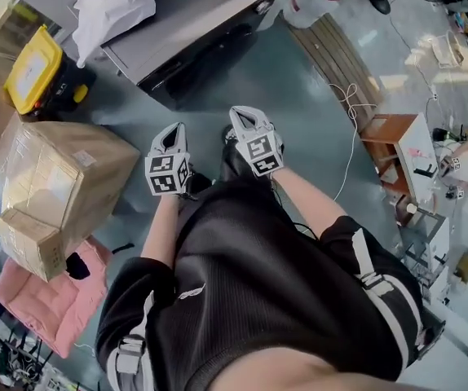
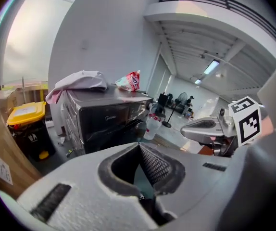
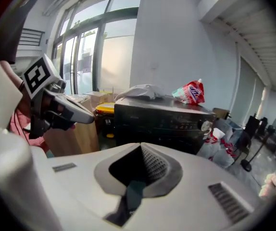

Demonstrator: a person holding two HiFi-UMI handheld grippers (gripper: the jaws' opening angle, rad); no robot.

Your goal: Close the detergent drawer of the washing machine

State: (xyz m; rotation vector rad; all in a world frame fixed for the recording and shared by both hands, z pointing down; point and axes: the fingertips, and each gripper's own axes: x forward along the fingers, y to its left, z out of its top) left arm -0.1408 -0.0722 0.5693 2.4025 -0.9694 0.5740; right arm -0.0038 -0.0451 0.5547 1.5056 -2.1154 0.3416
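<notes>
Left gripper [image 1: 171, 133]: jaws pressed together with nothing between them, held in front of the person's waist.
Right gripper [image 1: 249, 119]: jaws also closed and empty, just beside the left gripper.
Washing machine [image 1: 193, 15]: dark, on the floor ahead of both grippers and apart from them.
Detergent drawer: too small to pick out. The front panel [image 3: 167, 121] looks flush.
White cloth [image 1: 112, 6]: on the left end of the machine's top.
Cardboard box [image 1: 63, 177]: on the floor, left of the person.
</notes>
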